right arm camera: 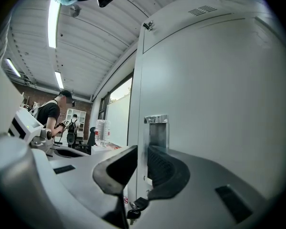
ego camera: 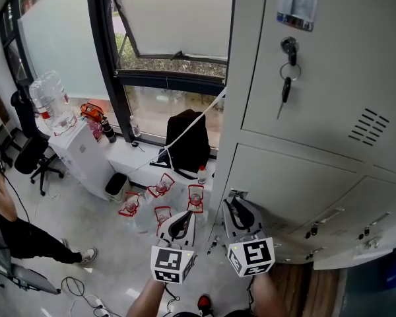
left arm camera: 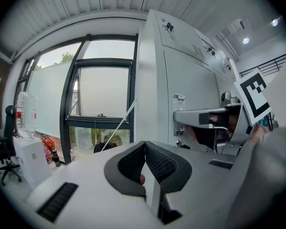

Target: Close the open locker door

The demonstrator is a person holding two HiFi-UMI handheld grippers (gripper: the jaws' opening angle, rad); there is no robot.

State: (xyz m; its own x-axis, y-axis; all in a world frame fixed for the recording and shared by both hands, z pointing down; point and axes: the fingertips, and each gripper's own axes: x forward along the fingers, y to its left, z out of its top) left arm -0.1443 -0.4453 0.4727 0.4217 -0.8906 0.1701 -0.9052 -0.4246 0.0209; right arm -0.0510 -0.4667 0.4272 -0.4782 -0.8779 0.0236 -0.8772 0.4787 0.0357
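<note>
Jaws of the right gripper (right arm camera: 142, 157) pinch the free edge of the locker door (right arm camera: 214, 109) beside its latch plate (right arm camera: 156, 128), at the window-side corner of the locker bank (ego camera: 247, 71). Likely a hold for swinging it home. Idle left gripper (left arm camera: 144, 149): pads pressed together, empty, parked just outside that corner, clear of the swing. Door looks barely ajar; gap hard to judge.
</note>
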